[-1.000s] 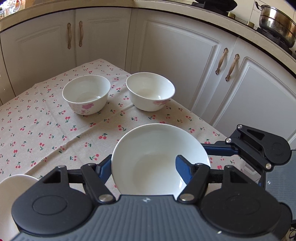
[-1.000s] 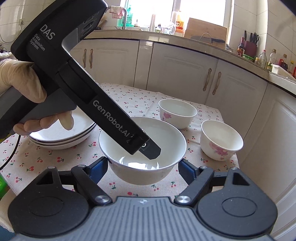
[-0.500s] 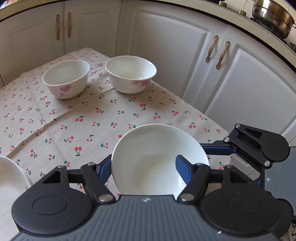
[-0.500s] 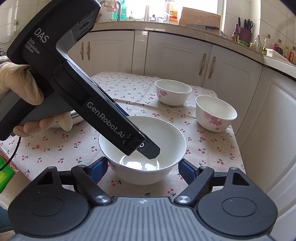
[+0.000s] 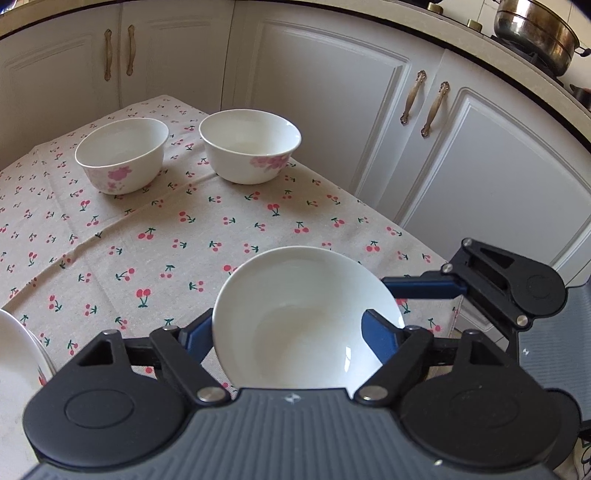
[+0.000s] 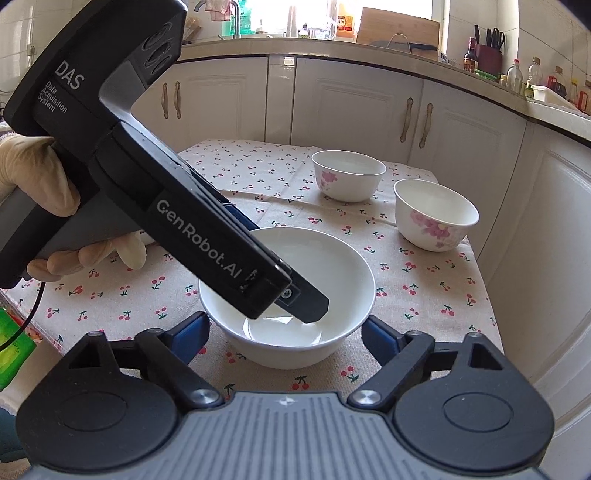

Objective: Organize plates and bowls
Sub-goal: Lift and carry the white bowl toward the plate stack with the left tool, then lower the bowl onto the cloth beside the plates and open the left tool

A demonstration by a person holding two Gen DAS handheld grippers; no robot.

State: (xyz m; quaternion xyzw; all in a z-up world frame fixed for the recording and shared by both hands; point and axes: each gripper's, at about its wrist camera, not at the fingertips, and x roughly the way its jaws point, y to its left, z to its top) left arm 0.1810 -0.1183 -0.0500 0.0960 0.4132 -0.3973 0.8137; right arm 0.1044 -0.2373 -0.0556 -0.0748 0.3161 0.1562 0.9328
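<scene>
A plain white bowl [image 5: 306,317] [image 6: 332,280] is near the table's front edge. My left gripper [image 5: 291,336] is shut on its rim: one finger [image 6: 303,304] reaches inside the bowl, the other is hidden outside the wall. The bowl seems held just above the cloth. My right gripper [image 6: 284,336] is open, its blue pads either side of the bowl and apart from it. Two small white bowls with pink flowers [image 5: 122,155] [image 5: 251,144] stand at the far side; they also show in the right wrist view [image 6: 349,179] [image 6: 436,214].
The table has a cherry-print cloth [image 5: 147,236]. A stack of white plates [image 5: 14,354] sits at the left edge of the left wrist view. White cabinets [image 5: 332,96] stand close behind the table. A steel pot [image 5: 535,29] is on the counter.
The left gripper with the white bowl has shifted back from the flowered bowls and then tilted; the plate stack has slid towards the left edge. The right gripper stays open around the bowl.
</scene>
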